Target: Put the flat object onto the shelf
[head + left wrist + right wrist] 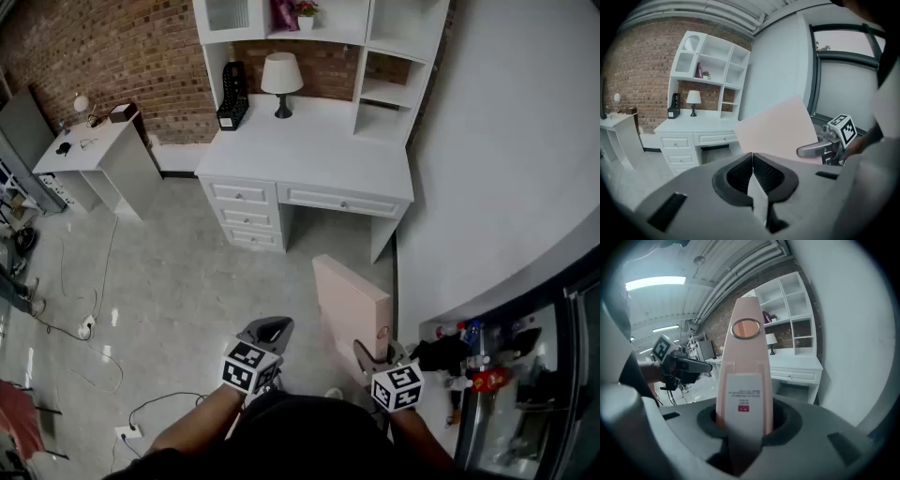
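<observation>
Left gripper [753, 157] jaws closed pad to pad with nothing between them; beyond, the pink flat object [776, 125] stands tilted with the right gripper [812, 149] at its lower right edge; a lamp [693, 99] sits near the back edge of the white desk [689, 127], under the shelves [712, 61].

Left hand-held gripper [272, 330] has jaws together, empty; right hand-held gripper [373, 358] clamps the flat object [349, 300]

Open floor [187, 272] runs up to the white desk [309, 155], whose front desktop is free. A table lamp [281, 80] and a black file holder [232, 94] occupy its back left. The right-hand shelf compartments [382, 94] stand open, close against the wall [506, 169].
</observation>
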`<state>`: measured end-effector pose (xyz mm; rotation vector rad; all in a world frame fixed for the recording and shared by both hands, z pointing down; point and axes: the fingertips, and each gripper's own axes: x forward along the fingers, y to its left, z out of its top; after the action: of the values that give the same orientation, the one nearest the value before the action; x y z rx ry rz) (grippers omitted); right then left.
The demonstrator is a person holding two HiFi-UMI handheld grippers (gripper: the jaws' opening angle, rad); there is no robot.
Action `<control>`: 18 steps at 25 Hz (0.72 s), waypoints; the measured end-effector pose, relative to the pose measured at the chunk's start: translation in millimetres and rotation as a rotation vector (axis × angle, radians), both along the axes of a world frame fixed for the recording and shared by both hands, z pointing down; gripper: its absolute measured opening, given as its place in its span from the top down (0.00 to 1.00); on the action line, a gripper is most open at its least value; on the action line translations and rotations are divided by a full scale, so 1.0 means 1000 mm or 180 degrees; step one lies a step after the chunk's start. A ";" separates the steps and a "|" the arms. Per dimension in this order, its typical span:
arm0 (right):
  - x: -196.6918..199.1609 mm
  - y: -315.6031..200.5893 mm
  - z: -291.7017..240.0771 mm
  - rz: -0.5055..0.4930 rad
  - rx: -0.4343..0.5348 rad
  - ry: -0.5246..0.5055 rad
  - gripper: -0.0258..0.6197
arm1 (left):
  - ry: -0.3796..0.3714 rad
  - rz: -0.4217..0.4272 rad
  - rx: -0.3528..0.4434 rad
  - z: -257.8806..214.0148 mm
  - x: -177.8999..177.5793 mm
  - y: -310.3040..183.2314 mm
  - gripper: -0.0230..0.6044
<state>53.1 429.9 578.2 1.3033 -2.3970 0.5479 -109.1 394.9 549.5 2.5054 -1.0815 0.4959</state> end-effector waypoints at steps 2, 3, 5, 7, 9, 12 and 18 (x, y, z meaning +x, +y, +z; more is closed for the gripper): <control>0.000 -0.001 -0.001 -0.0003 -0.0004 0.0005 0.73 | 0.0004 -0.0004 0.0009 -0.002 0.000 -0.002 0.95; 0.000 -0.001 -0.001 -0.0003 -0.0004 0.0005 0.73 | 0.0007 -0.0006 0.0014 -0.004 0.000 -0.002 0.95; -0.001 -0.002 -0.001 0.0000 -0.0005 0.0002 0.73 | 0.0014 -0.0006 0.0027 -0.006 0.000 -0.003 0.95; -0.001 -0.002 -0.001 0.0001 -0.0004 -0.0001 0.73 | 0.0020 -0.0006 0.0038 -0.007 -0.001 -0.003 0.95; -0.002 -0.002 -0.001 0.0002 -0.0002 -0.0001 0.73 | 0.0025 -0.0006 0.0042 -0.007 -0.001 -0.004 0.95; -0.002 -0.004 -0.003 0.0000 0.0006 0.0001 0.73 | 0.0028 -0.0008 0.0045 -0.008 -0.001 -0.006 0.95; -0.010 -0.006 0.001 -0.0008 -0.0094 -0.0007 0.72 | 0.0039 -0.0010 0.0027 -0.004 -0.006 -0.006 0.95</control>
<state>42.9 424.0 578.9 1.2878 -2.3830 0.5821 -114.7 388.5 545.3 2.5102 -1.0851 0.4755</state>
